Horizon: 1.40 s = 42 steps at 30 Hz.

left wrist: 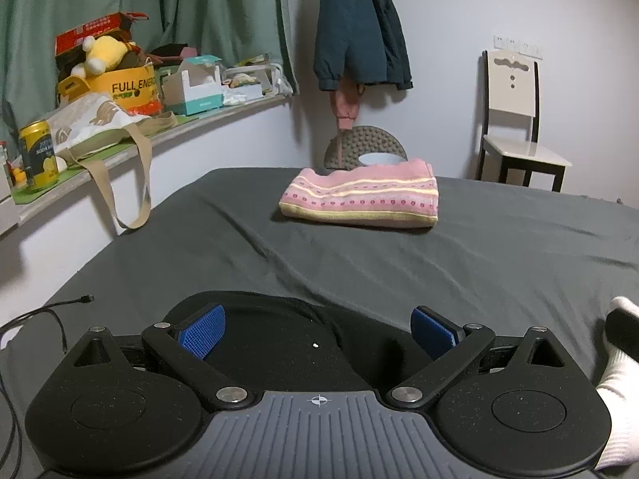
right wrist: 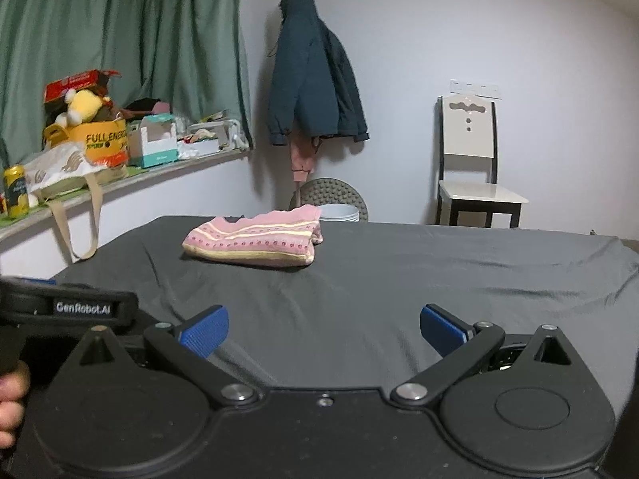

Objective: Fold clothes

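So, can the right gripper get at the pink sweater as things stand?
Probably yes. The right gripper is open and empty, and only bare grey sheet lies between it and the folded pink sweater; it must move forward.

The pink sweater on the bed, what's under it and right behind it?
The folded pink sweater lies on the dark grey sheet. Behind it stand a studded round cushion and a pale basin, both partly hidden.

Bed [left wrist: 479, 263] wearing dark grey sheet, lightly wrinkled. Carrying folded pink striped sweater [left wrist: 359, 195] far side, black garment [left wrist: 279, 331] near edge. Black cable [left wrist: 48, 319] trailing at left.
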Each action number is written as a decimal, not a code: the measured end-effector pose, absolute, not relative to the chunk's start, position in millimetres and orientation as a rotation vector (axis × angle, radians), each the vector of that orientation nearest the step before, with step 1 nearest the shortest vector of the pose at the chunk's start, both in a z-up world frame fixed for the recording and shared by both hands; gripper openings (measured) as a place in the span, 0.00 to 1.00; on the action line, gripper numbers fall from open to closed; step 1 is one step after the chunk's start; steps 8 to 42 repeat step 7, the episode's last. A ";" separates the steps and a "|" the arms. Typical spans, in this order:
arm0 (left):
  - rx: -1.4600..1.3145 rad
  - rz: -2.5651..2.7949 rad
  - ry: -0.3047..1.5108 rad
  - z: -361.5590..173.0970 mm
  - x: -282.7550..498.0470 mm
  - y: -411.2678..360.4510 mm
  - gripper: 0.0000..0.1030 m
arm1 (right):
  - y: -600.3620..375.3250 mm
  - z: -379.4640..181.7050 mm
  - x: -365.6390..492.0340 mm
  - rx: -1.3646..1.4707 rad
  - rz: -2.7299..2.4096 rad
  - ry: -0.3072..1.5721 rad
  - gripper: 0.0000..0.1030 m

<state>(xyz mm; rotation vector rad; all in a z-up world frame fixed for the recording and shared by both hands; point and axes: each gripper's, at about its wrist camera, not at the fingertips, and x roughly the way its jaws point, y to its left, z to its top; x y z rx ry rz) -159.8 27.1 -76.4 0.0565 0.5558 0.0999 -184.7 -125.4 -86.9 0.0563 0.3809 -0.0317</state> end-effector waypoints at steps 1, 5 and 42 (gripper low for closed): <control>0.058 0.098 0.556 -76.4 -159.7 26.5 0.96 | -125.9 -87.1 -185.0 0.059 -0.033 0.382 1.00; 0.057 0.088 0.550 -75.8 -160.1 24.1 0.96 | -124.1 -87.3 -186.4 0.050 -0.022 0.384 1.00; 0.067 0.089 0.549 -75.7 -160.5 22.1 0.96 | -122.3 -87.0 -187.8 0.039 -0.013 0.382 1.00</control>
